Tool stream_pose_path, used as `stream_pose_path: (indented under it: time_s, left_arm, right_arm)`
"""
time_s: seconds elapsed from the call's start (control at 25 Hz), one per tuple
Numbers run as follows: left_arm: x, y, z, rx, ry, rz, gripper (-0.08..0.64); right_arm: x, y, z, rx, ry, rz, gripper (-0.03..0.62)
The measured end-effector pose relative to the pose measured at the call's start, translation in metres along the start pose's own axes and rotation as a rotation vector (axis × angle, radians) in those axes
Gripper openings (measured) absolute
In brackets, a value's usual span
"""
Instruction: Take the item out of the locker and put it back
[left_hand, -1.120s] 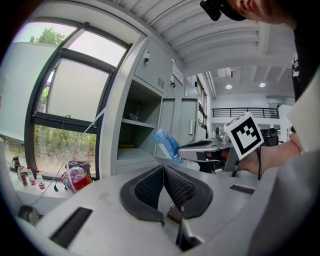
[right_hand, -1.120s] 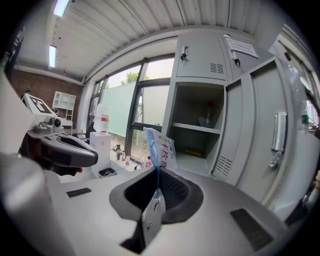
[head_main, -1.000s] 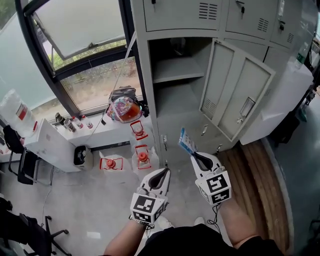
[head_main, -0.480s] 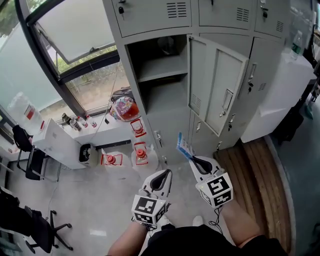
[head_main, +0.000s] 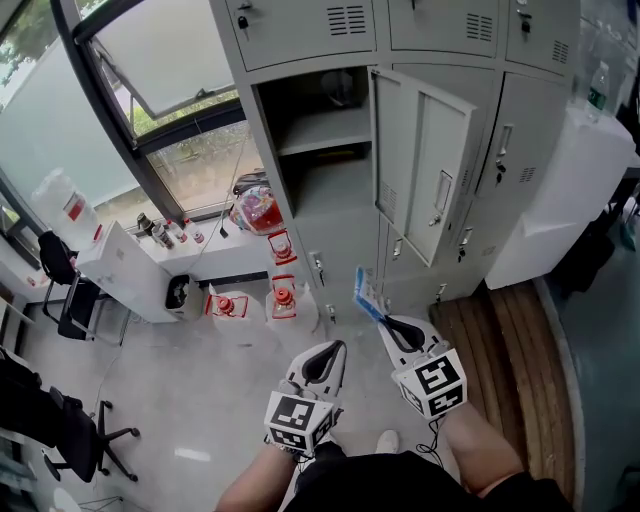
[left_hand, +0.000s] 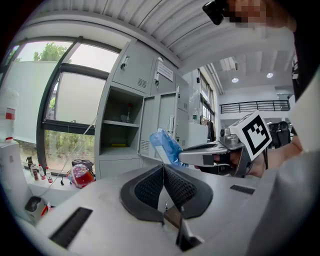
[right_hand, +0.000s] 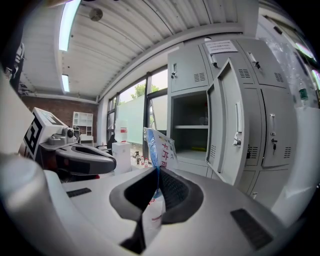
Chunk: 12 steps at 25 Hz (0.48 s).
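Note:
My right gripper (head_main: 383, 320) is shut on a blue and white packet (head_main: 368, 291), which sticks up past its tips. In the right gripper view the packet (right_hand: 159, 146) is pinched between the black pads of that gripper (right_hand: 157, 171). The grey locker's open compartment (head_main: 322, 150) lies ahead, its door (head_main: 425, 165) swung out to the right, and a shelf (right_hand: 189, 127) divides it. My left gripper (head_main: 337, 347) hangs beside the right one, shut and empty, and its pads (left_hand: 150, 186) meet in the left gripper view. From there the packet (left_hand: 165, 145) and the right gripper (left_hand: 186, 159) show at the right.
Red lanterns (head_main: 284, 297) stand on the floor by the locker's left foot, under a sill holding a bag (head_main: 258, 210). A white cabinet (head_main: 130, 272) and black chairs (head_main: 60, 430) are at the left. A wooden floor strip (head_main: 500, 340) and a white unit (head_main: 560, 200) lie right.
The locker has slid left in the head view and now faces me more squarely. Both grippers keep their pose side by side, the packet still gripped in the right one.

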<state>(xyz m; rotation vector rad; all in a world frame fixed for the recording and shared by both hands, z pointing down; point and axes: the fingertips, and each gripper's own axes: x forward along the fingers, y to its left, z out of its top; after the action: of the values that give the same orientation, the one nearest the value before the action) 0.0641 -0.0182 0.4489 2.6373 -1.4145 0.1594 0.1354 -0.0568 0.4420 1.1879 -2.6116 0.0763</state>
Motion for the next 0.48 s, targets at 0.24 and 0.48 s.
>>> stream_pose_path:
  time_s: [0.24,0.48]
  left_arm:
    - [-0.005,-0.016,-0.003,-0.02,-0.001,0.016,0.015]
    - [-0.005,-0.019,-0.002,-0.014,-0.008,0.022,0.015]
  right_arm:
    - [-0.014,0.002,-0.004,-0.006,0.001,0.02,0.067]
    - [-0.017,0.001,-0.003,-0.009,-0.006,0.024,0.067]
